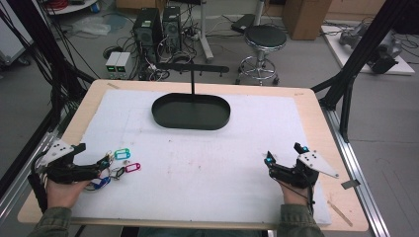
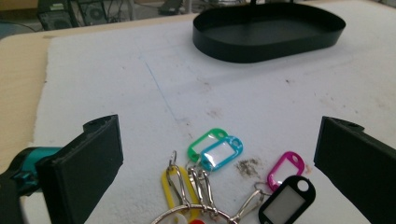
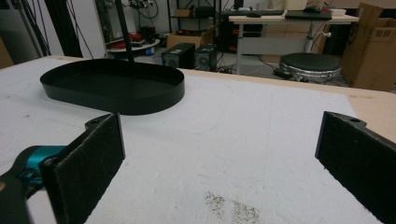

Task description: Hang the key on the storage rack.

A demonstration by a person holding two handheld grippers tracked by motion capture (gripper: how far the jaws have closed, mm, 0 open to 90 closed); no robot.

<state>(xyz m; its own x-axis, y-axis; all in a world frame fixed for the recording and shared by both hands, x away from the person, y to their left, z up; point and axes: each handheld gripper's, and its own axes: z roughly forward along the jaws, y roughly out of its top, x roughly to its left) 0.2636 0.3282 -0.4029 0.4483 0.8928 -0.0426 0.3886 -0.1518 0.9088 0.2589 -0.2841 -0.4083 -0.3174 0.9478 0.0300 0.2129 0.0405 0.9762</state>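
The bunch of key tags (image 2: 219, 182) lies between the left gripper's (image 2: 219, 163) wide-open jaws — untouched, near the bench's left edge. The right gripper (image 3: 219, 158) gapes too — holding nothing.

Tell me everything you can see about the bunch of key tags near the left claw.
The bunch of key tags lies flat on the white mat, between the open jaws of the left claw, with nothing gripping it. Coloured plastic tags, green, light blue, yellow, pink and black, with a bit of red at the edge, hang by small metal clips from one metal ring. Several have a white label window. In the high view a dark blue tag also shows. The tags fan out toward the black tray.
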